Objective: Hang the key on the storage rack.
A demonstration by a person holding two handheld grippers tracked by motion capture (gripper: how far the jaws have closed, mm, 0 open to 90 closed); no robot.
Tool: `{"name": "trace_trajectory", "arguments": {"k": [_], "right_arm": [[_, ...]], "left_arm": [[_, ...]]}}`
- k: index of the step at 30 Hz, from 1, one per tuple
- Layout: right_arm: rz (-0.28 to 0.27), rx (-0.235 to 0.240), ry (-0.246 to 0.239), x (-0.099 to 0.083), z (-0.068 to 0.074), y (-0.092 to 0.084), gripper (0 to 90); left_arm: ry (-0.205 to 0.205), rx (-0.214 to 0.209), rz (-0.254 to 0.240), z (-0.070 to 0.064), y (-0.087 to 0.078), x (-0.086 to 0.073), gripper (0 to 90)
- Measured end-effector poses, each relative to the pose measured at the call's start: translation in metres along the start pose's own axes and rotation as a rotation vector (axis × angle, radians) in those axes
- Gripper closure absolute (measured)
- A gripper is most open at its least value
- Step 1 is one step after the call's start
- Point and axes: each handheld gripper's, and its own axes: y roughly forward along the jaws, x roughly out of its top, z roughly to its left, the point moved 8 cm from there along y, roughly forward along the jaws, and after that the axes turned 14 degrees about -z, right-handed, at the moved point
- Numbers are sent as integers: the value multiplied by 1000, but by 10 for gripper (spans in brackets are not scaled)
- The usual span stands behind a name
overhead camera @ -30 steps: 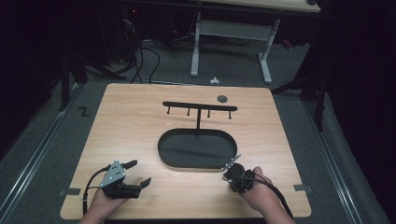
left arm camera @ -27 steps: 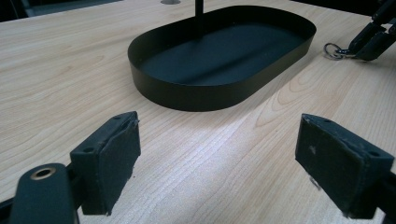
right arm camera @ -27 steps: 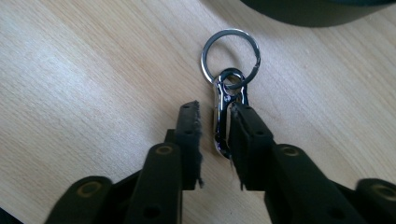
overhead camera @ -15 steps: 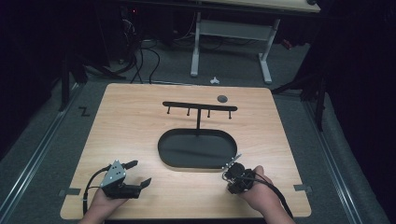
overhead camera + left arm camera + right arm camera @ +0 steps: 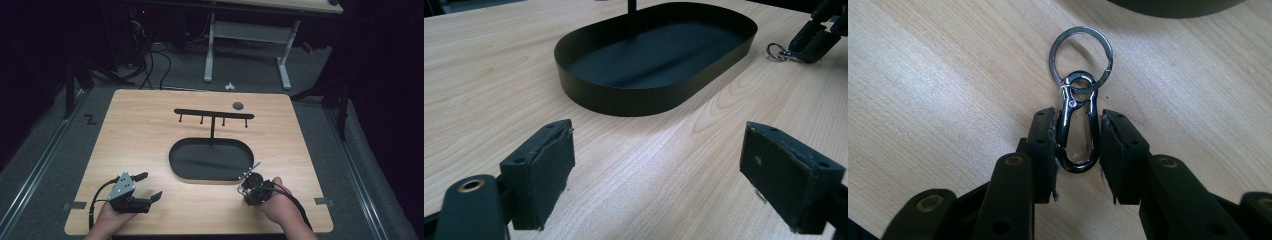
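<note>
Metal is what the right gripper (image 5: 1078, 145) is dealing with: a small dark steel carabiner clip (image 5: 1077, 131) linked to a round silver split key ring (image 5: 1081, 53), lying flat on the pale wooden table (image 5: 150, 150) just off the near right end of the black oval metal tray (image 5: 210, 159). I am judging the pair to be light, rigid and quite slick, so it is likely to skate or swivel if pinched carelessly. The ring is hanging loose from the clip's eye and will be swinging freely once lifted. The best hold looks to be across the clip's two long straight sides, near its middle, leaving the ring free to drop over one of the pegs of the black T-shaped hanger stand (image 5: 213, 118) rising from the tray.

The right gripper is straddling exactly that part. Its jaws have just been closing and are standing narrowly apart with the clip between them; the left pad (image 5: 1044, 150) seems to be brushing the clip's side, while a sliver of table is showing between the clip and the other pad, so I am not calling it clamped yet.

The left gripper (image 5: 659, 170) is idling over bare wood at the near left of the table, jaws spread wide and gripping nothing, pointing towards the tray.
</note>
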Motion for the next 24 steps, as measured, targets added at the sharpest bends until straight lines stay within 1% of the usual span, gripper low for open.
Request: {"name": "trace_trajectory", "arguments": {"k": [2, 4, 5, 7, 9, 10, 12, 13, 16, 19, 20, 21, 22, 24], "right_arm": [[-5, -3, 10, 0, 0, 0, 681], [-13, 4, 42, -1, -1, 0, 683], [-19, 13, 66, -2, -2, 0, 685], [-29, 17, 87, -3, -2, 0, 686], [-23, 11, 90, -3, -2, -1, 687], [-20, 10, 75, -2, -3, -1, 687], [-6, 7, 98, -3, -1, -1, 687], [-4, 9, 92, -3, -1, -1, 687], [-3, 6, 90, -4, -1, -2, 687], [-13, 23, 107, -4, -1, -2, 686], [-11, 20, 99, -4, -3, -2, 687], [-13, 17, 109, -5, -3, -2, 687], [-17, 25, 115, -5, -2, -2, 686], [-19, 28, 118, -5, -3, -2, 687]], "left_arm": [[0, -1, 1, 0, 0, 0, 147], [-1, -2, 1, 0, 0, 0, 148], [0, -2, 1, 0, 0, 0, 147], [-1, 0, 1, 0, 0, 0, 148], [-2, 0, 2, 0, 0, 0, 148], [-2, 0, 2, 0, 0, 0, 148], [-2, 0, 3, 0, 0, 0, 148], [-2, 1, 3, 0, 0, 0, 148], [-3, 0, 3, 0, 0, 0, 148], [-4, 0, 1, 0, 0, 0, 148], [-4, 0, 1, 0, 0, 0, 148], [-4, -1, 1, 0, 0, 0, 149], [-4, -2, 1, 0, 0, 0, 148], [-4, -2, 1, 0, 0, 0, 149]]}}
